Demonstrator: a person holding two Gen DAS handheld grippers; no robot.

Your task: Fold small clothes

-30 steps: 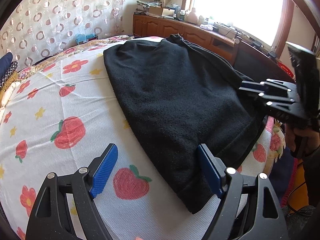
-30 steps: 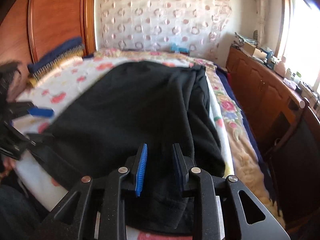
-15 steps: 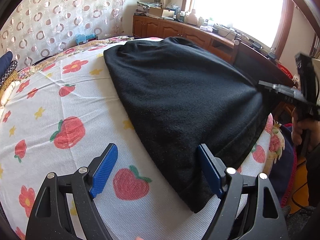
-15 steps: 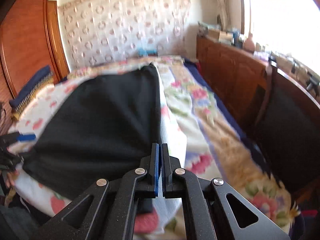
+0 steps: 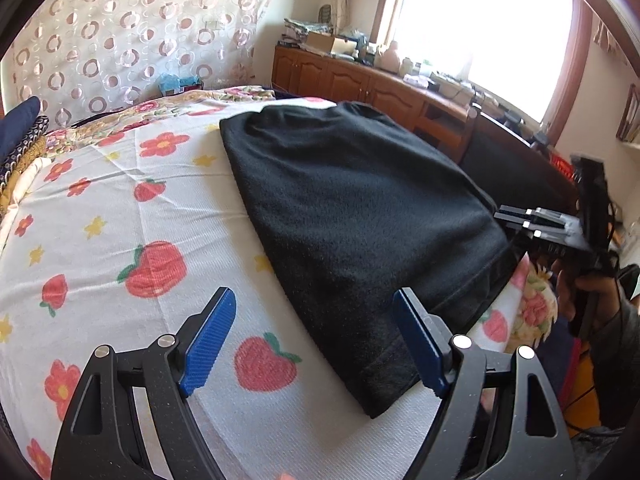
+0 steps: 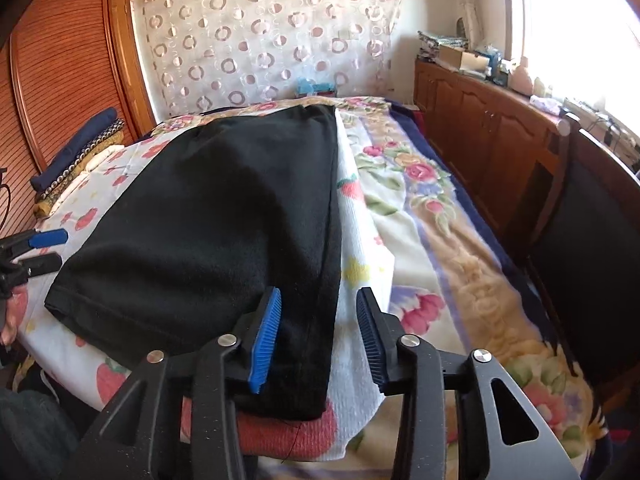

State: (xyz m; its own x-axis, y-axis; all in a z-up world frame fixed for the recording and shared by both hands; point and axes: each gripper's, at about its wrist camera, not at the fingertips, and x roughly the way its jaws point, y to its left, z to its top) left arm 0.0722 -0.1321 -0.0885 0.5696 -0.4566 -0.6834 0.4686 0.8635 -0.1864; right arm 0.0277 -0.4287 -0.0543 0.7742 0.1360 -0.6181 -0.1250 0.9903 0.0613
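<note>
The black garment [image 6: 224, 216] lies flat on the strawberry-print sheet [image 5: 120, 208], the left gripper [image 5: 316, 340] gapes wide over its near corner gripping nothing, and the right gripper [image 6: 318, 336], jaws just opening, straddles its right edge, pads clear of it.

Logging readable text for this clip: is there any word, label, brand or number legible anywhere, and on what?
None can be read.
Items on the wooden sideboard: any print is too small and glare-washed.
Black garment and strawberry sheet: no lettering shows.
</note>
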